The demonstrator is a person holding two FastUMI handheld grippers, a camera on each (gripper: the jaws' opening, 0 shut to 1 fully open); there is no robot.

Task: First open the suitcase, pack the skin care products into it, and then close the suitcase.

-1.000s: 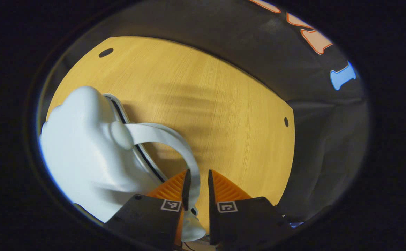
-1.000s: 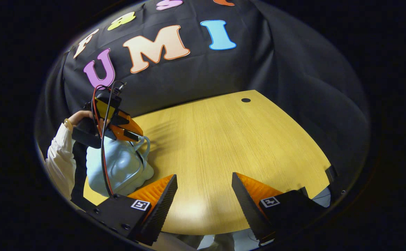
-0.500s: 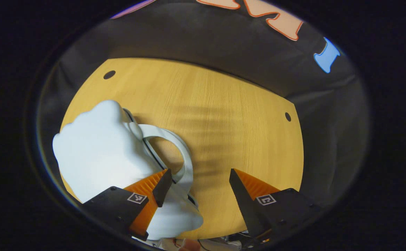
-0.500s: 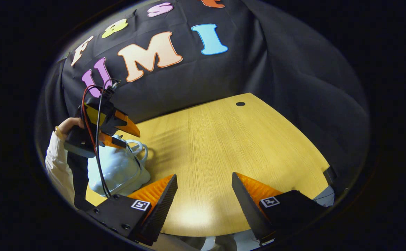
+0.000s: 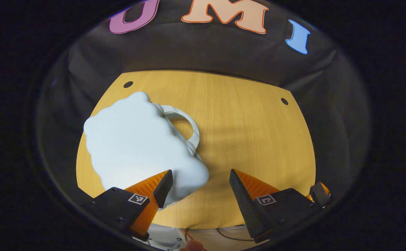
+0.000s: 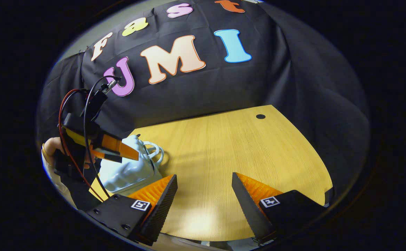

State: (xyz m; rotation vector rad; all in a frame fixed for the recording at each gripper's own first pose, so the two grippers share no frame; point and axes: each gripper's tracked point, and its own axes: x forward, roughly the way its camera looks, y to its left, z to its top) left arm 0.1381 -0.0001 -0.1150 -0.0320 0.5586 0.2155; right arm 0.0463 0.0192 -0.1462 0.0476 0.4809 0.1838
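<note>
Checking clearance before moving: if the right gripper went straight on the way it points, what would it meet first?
Probably the bare wooden table: the right gripper, open, points across it, with the pale suitcase off to one side. Depth is unclear.

A wooden table point(image 5: 252, 139) with round holes point(image 5: 284, 101) near its far corners is seen. It is backed by black cloth point(image 6: 206, 90), which is draped around its edges.
</note>
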